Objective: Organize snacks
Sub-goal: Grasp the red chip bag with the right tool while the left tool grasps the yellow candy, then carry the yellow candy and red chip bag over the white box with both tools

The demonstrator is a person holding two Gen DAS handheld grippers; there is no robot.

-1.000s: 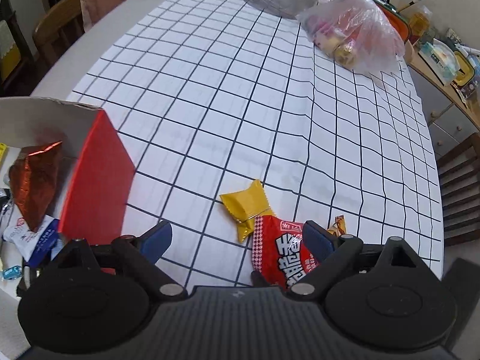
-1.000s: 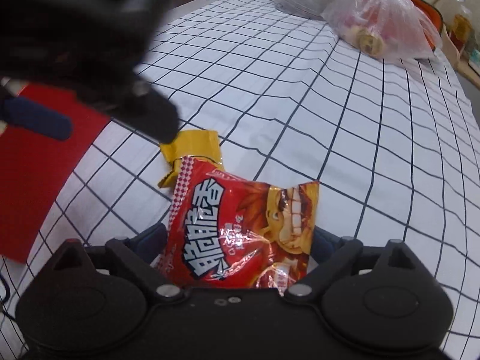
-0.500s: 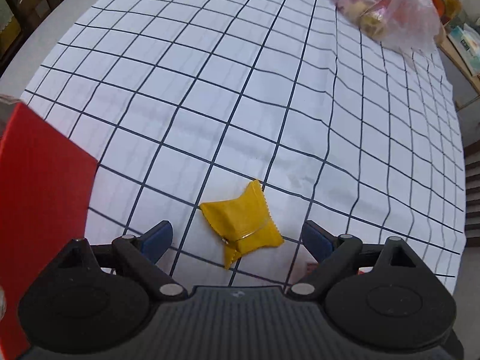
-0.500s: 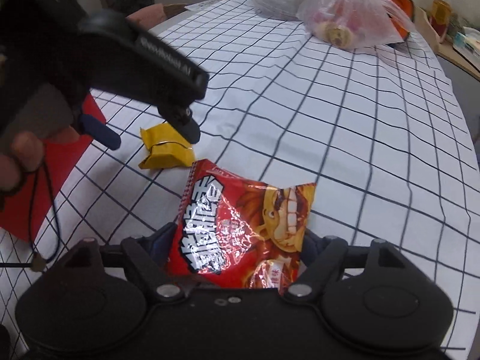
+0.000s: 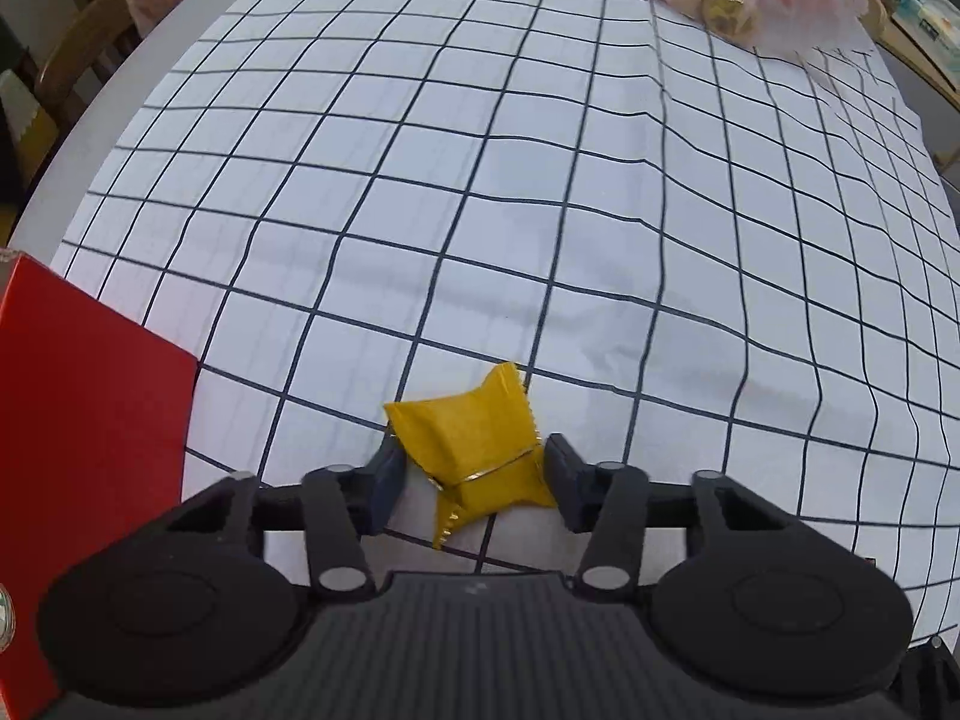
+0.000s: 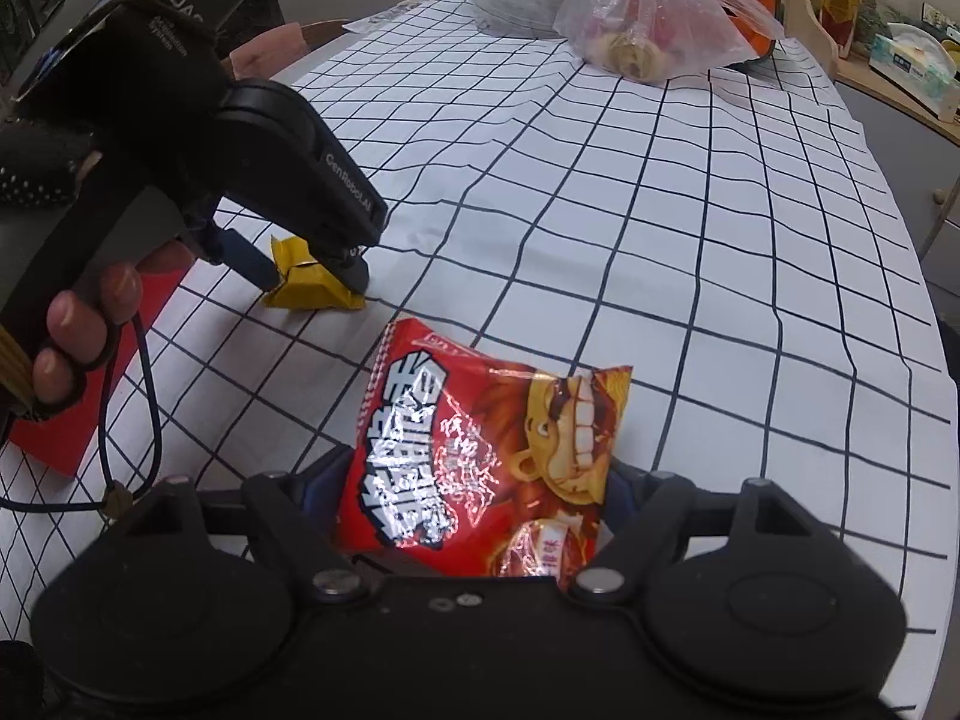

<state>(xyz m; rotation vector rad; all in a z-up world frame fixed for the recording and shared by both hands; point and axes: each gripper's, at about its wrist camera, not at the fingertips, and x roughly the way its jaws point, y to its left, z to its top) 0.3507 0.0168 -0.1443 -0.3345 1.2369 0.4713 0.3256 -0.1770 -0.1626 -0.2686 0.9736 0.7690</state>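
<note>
A small yellow snack packet (image 5: pixel 474 438) lies on the checked tablecloth (image 5: pixel 480 210). My left gripper (image 5: pixel 474 474) points steeply down over it, and its jaws are closing with the packet between them, both pads touching its sides. The right wrist view shows the same packet (image 6: pixel 312 294) pinched between the left gripper's (image 6: pixel 312 276) fingers. A red snack bag (image 6: pixel 480 438) with a cartoon face sits between the jaws of my right gripper (image 6: pixel 474 498), which presses on both its edges.
A red box (image 5: pixel 78 420) stands at the left edge, close to the yellow packet. A clear plastic bag of food (image 6: pixel 648 30) lies at the far end of the table. A person's hand (image 6: pixel 78 324) holds the left gripper. A wooden chair (image 5: pixel 90 30) stands beyond the table's left rim.
My left gripper came down over the yellow packet and its jaws narrowed from wide open onto it. The right gripper's jaws drew in on the red bag and shifted away from the yellow packet.
</note>
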